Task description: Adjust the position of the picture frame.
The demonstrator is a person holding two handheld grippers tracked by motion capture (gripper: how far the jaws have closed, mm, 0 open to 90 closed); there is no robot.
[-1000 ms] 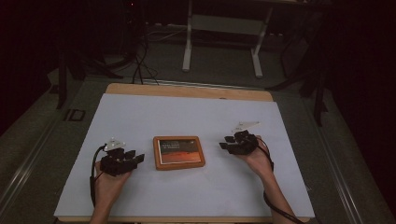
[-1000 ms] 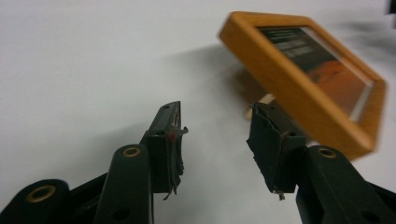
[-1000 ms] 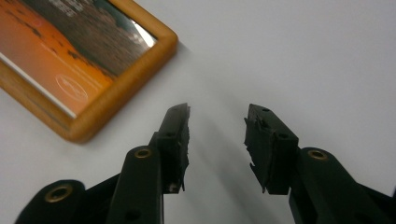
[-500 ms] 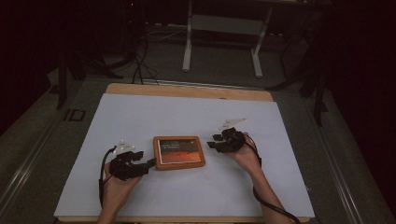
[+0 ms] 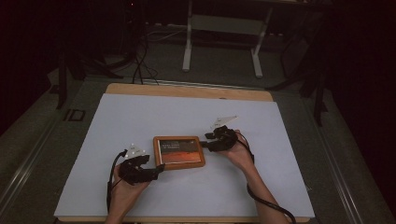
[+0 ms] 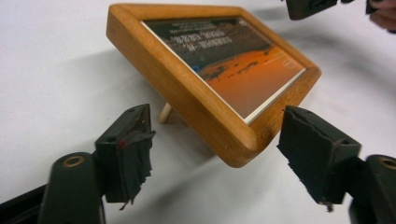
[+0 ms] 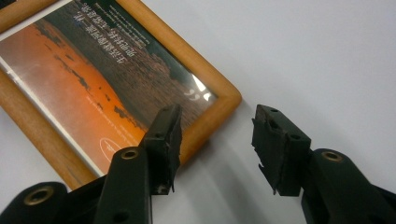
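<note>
A rectangular picture frame of orange-brown wood with an orange and dark print under glass (image 5: 179,151) is seen lying near the middle of the white sheet-covered table (image 5: 140,116), a little toward the person's side. In the left gripper view the wooden frame (image 6: 205,79) is shown tilted, its near corner raised off the table surface on a small pale wooden peg (image 6: 164,113) beneath it.

The left gripper (image 5: 156,171) is held at the frame's near left corner. Its jaws have just been opening, and in its own view the left gripper (image 6: 224,154) is seen with the jaws spread wide. The rounded corner of the frame sits between them, but clear gaps are left on both sides and nothing is gripped.

The right gripper (image 5: 204,141) is held at the frame's far right corner, just beside its edge. Its jaws have also just been opening. In its own view the right gripper (image 7: 215,144) is seen parted, with one pad (image 7: 166,140) over the frame's corner (image 7: 219,100) and the other over bare table beyond it. Whether that pad touches the wood cannot be told, and the frame is not clamped.

A strip of bare wooden tabletop (image 5: 187,91) is visible beyond the far edge of the frame's white sheet.
</note>
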